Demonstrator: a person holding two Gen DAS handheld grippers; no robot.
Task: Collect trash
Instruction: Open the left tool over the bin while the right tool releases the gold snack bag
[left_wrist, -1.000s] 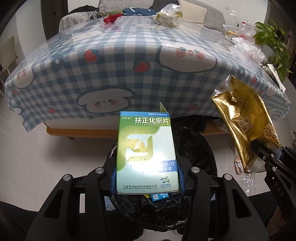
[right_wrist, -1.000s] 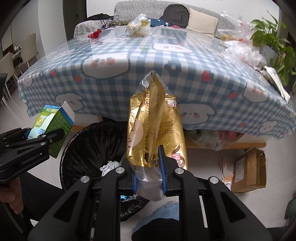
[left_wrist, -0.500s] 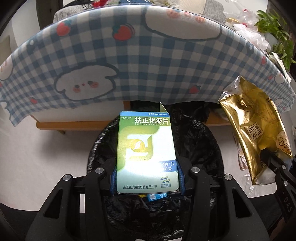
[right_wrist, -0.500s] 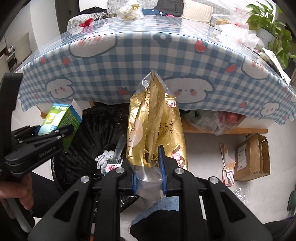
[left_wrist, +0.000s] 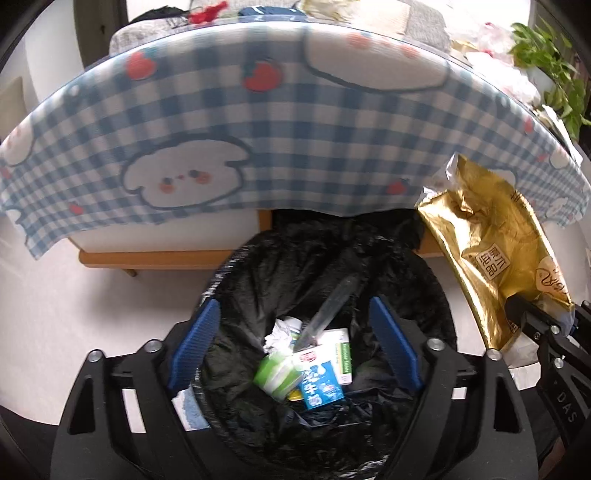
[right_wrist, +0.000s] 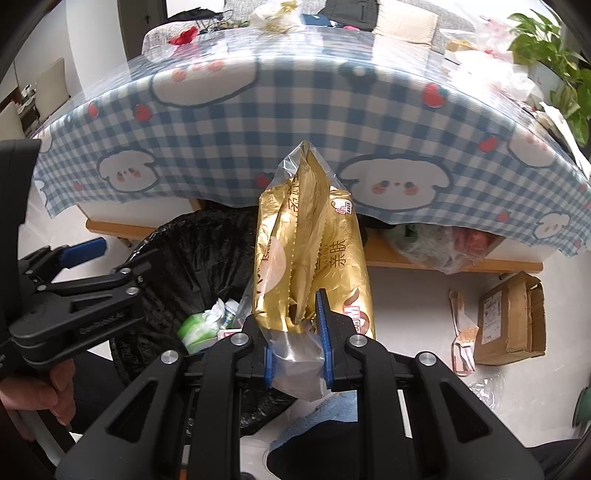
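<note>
My left gripper hangs over a black-lined trash bin; its jaws are opening, with nothing between the blue pads. The green and white medicine box lies loose inside the bin among a blue carton, crumpled paper and a clear wrapper. In the right wrist view the left gripper sits over the bin, and the box shows at the bottom. My right gripper is shut on a gold foil bag in clear plastic. It holds the bag upright, just right of the bin's rim. The gold bag also shows at the right of the left wrist view.
A table with a blue checked cloth overhangs the bin's far side. On the floor to the right lie a cardboard box and a spoon wrapper. Plastic bags sit under the table. A person's hand grips the left handle.
The left jaws have spread apart and the green box has dropped from them into the bin. Both grippers have sunk lower toward the bin. The gold bag stays gripped.
</note>
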